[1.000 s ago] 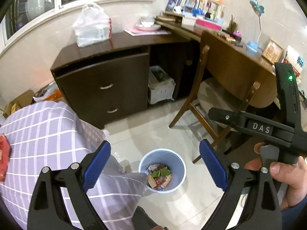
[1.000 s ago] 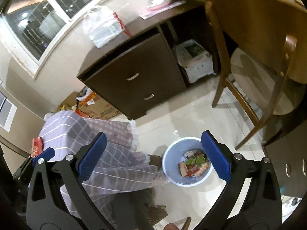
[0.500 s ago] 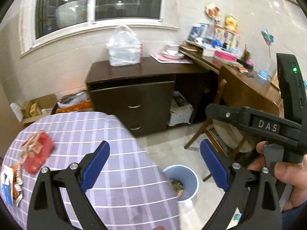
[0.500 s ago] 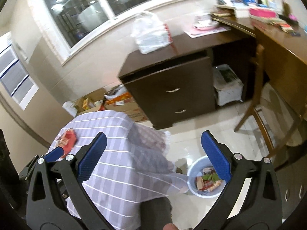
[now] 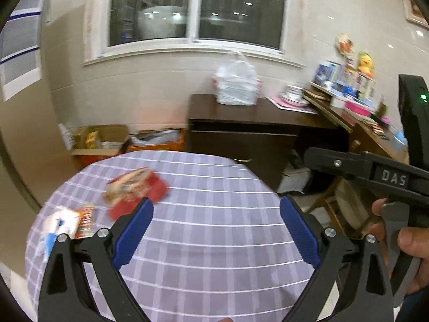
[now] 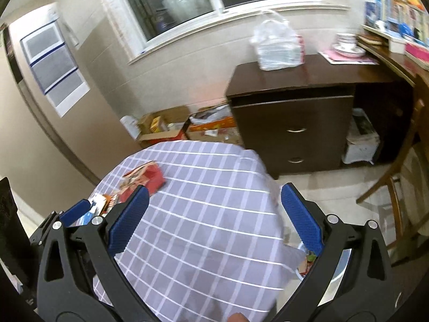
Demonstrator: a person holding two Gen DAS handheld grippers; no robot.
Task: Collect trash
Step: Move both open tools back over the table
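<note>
Only one legible marking: "DAS" in pale letters on the black body of the right gripper [image 5: 391, 178], seen to the right of the left gripper's fingers [image 5: 300, 228]. Wrapper and box print too blurred to read.

Round table [image 5: 214, 241] in checked lilac cloth; red wrapper [image 5: 134, 190] and smaller wrappers [image 5: 67, 222] lie on it

One round checked table [image 5: 214, 228]; one red wrapper [image 5: 136, 190] at ten o'clock, small wrappers [image 5: 67, 222] at nine, number unclear; one bin [image 6: 337, 265]; two open cartons [image 6: 163, 128].
</note>
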